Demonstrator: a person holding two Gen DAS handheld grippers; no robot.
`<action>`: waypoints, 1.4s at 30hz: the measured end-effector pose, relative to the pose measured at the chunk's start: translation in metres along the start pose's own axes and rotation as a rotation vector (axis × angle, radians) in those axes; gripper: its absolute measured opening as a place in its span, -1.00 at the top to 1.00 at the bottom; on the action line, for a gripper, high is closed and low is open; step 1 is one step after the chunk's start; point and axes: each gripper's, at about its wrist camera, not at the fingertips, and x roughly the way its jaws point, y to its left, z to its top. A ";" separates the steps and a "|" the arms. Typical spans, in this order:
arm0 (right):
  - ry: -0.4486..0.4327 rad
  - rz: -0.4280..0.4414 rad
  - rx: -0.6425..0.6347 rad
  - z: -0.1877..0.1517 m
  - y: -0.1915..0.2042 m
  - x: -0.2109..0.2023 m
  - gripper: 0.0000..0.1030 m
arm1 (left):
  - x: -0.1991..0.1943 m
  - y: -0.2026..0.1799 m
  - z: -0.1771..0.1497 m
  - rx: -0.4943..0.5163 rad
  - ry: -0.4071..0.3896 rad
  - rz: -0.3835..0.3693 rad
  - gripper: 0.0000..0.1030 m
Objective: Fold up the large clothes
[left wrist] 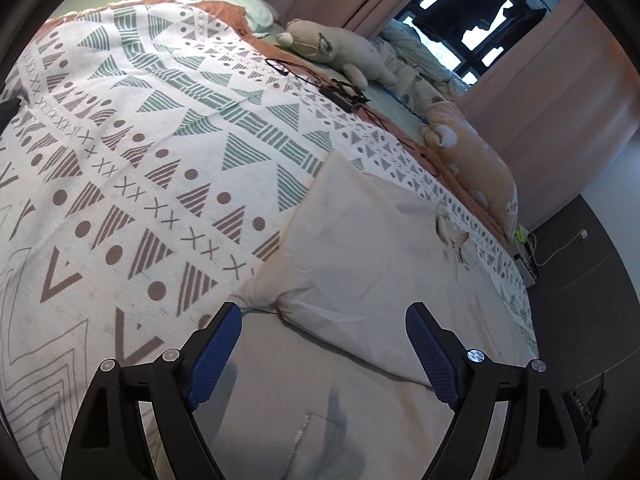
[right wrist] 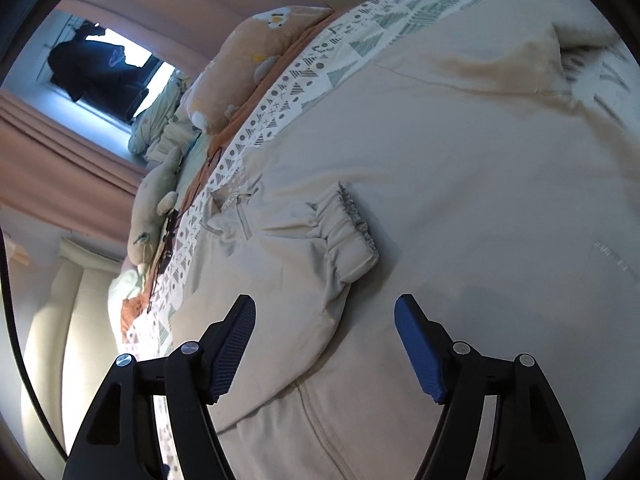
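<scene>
On the patterned bedspread [left wrist: 132, 152] lies the beige jacket [right wrist: 460, 184], spread flat, one sleeve [right wrist: 320, 240] already folded across the body, cuff near the zip. Left gripper [left wrist: 322, 354] and right gripper [right wrist: 324, 344] both hang above it with jaws wide, nothing held. Body folds look not yet done.

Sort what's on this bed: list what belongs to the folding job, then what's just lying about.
Belongs to the job:
- beige jacket, sleeve cuff laid across it
- left gripper, open
- right gripper, open

Just lying about:
- patterned bedspread
- grey plush toy
- orange plush cushion
- black cable
- pillow
</scene>
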 end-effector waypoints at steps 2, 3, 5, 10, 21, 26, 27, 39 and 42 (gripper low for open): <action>-0.009 -0.007 -0.037 0.004 0.006 -0.017 -0.41 | -0.005 -0.006 -0.003 0.000 -0.003 -0.025 -0.65; -0.017 -0.014 -0.060 0.006 0.009 -0.026 -0.41 | -0.007 -0.008 -0.004 -0.005 -0.006 -0.037 -0.66; -0.037 -0.035 -0.102 0.009 0.013 -0.042 -0.42 | -0.010 -0.014 -0.006 -0.013 -0.007 -0.061 -0.66; -0.067 -0.026 -0.142 0.016 0.009 -0.085 -0.42 | -0.020 -0.036 -0.009 0.001 -0.014 -0.119 -0.66; -0.221 -0.188 -0.235 0.028 -0.038 -0.206 -0.42 | -0.028 -0.081 -0.016 0.138 -0.011 -0.172 -0.66; -0.287 -0.241 -0.188 0.042 -0.076 -0.255 -0.41 | -0.036 -0.094 -0.019 0.170 -0.033 -0.192 -0.66; -0.298 -0.242 -0.178 0.045 -0.083 -0.262 -0.42 | -0.037 -0.097 -0.021 0.179 -0.030 -0.197 -0.66; -0.372 -0.231 -0.053 0.103 -0.193 -0.277 -0.19 | -0.010 -0.164 -0.086 0.402 0.044 -0.160 -0.66; -0.371 -0.225 -0.030 0.124 -0.219 -0.270 -0.15 | 0.005 -0.182 -0.106 0.474 0.075 -0.122 -0.66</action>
